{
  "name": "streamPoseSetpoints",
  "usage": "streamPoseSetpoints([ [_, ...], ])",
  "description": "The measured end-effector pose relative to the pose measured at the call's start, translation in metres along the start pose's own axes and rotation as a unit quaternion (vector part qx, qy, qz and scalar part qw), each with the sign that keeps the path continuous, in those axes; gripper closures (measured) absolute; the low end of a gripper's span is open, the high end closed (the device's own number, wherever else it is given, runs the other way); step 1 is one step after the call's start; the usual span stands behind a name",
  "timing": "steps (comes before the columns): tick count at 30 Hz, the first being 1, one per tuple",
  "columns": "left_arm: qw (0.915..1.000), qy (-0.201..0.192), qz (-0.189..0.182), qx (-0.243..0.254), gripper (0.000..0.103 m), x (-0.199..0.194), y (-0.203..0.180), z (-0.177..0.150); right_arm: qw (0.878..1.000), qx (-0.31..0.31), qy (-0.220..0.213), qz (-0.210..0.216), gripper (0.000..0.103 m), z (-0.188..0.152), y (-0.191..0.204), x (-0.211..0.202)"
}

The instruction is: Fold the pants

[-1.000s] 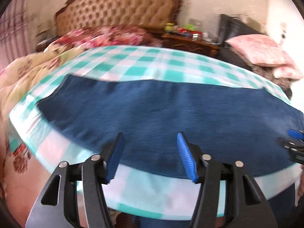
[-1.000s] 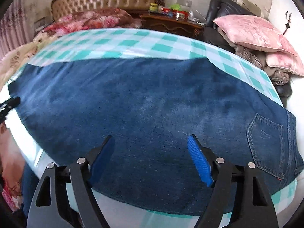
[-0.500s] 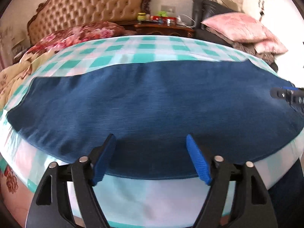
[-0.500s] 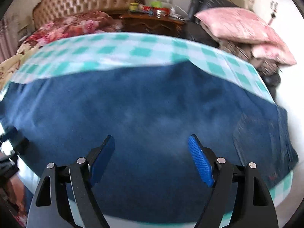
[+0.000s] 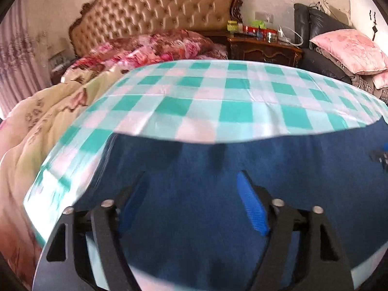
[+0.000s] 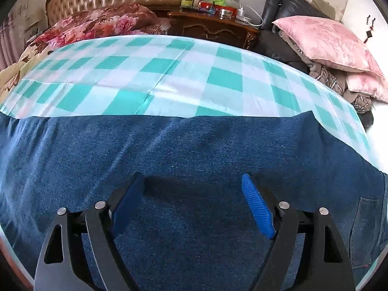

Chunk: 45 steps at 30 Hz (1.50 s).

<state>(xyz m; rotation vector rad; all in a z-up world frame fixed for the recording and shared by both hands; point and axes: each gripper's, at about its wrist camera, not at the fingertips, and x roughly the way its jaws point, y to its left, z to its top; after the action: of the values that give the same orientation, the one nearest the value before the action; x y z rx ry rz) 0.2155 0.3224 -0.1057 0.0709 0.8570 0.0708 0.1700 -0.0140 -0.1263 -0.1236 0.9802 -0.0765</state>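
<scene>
Dark blue jeans (image 5: pixel 194 165) lie flat, lengthwise across a teal-and-white checked cloth (image 5: pixel 218 97). My left gripper (image 5: pixel 191 177) hovers over the denim near its left end. Its jaws are apart and closing, with only flat fabric below them. My right gripper (image 6: pixel 192 177) hangs over the jeans (image 6: pixel 194 145) nearer the waist, with the back pocket (image 6: pixel 366 218) at its right. Its jaws are wide and opening, gripping nothing. The right gripper's tip (image 5: pixel 380 157) shows at the right edge of the left wrist view.
The checked cloth (image 6: pixel 145 72) stretches beyond the jeans' far edge. Behind it are a floral quilt (image 5: pixel 150 48), a tufted headboard (image 5: pixel 157 9), a cluttered wooden nightstand (image 6: pixel 213 26), and pink pillows (image 6: pixel 327 41) on a black sofa at the right.
Both grippers have moved forward from the near edge of the jeans to over the denim. The far edge of the jeans now lies much closer ahead of them.
</scene>
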Motion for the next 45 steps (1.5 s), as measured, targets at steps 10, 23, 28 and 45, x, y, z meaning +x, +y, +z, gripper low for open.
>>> streamPoseSetpoints([
  [10,0.9921,0.062,0.103,-0.036,0.037,0.052,0.095,0.027,1.0,0.01,-0.003,0.011,0.018,-0.002,-0.004,0.001],
  [23,0.9902,0.012,-0.12,0.071,0.044,0.006,-0.099,0.013,1.0,-0.004,-0.016,-0.017,0.015,-0.004,0.002,-0.002],
  [28,0.9919,0.032,-0.097,0.075,0.035,0.023,-0.111,0.009,1.0,-0.004,-0.016,-0.016,0.015,-0.004,0.002,-0.003],
  [45,0.9988,0.026,-0.009,-0.041,0.032,-0.041,-0.025,-0.038,1.0,-0.002,-0.022,0.009,0.013,-0.022,0.001,-0.05],
])
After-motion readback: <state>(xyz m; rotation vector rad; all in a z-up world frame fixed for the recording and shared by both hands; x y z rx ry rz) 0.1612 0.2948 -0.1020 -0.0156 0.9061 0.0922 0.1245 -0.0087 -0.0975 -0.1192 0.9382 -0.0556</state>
